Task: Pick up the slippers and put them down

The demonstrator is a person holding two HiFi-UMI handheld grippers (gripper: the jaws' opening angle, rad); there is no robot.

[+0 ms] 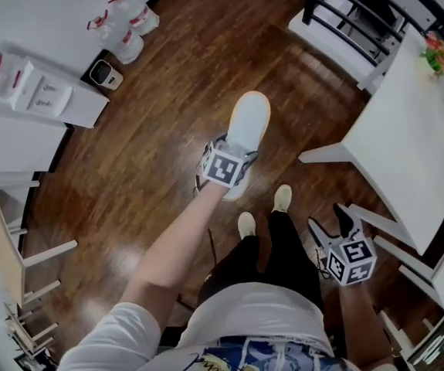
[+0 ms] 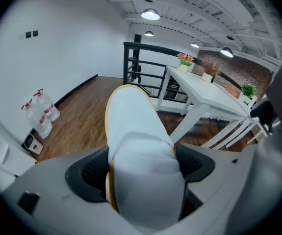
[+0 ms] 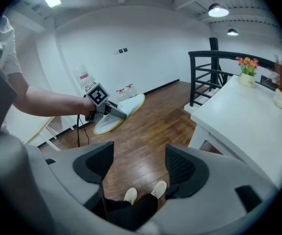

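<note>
One slipper (image 1: 249, 126) in hand. Hazards come first, then the description.

**Hazards**
- Floor (image 1: 167, 114): dark wood boards, bare at 12 o'clock from the person's shoes (image 1: 246, 224). The slipper hangs above it and touches nothing below. Let go from this height, it would probably flip or land sole-up.
- Surface (image 1: 407, 145): white, at 3 o'clock in the head view, with its legs close by. A sideways swing could knock the toe against them.
- Left gripper (image 1: 233, 161): its fingers are clamped tight on the near end of the slipper, with the soft upper bunched between them. The hold is on one end only and the toe juts out unsupported, so the slipper may twist or slide free.
- Right gripper (image 1: 330, 222): at 5 o'clock, low and well apart from the slipper. Its fingers are spread wide and hold nothing; only the floor and shoes show between them. It gives no support if the slipper slips.

**Description**
- Body: white, soft and fabric-like, crushed where it is gripped.
- Toe: rounded and closed, pointing to 12 o'clock.
- Trim: a thin yellow line round the sole edge.
- Count: I cannot tell whether this is a single slipper or a stacked pair.
</note>
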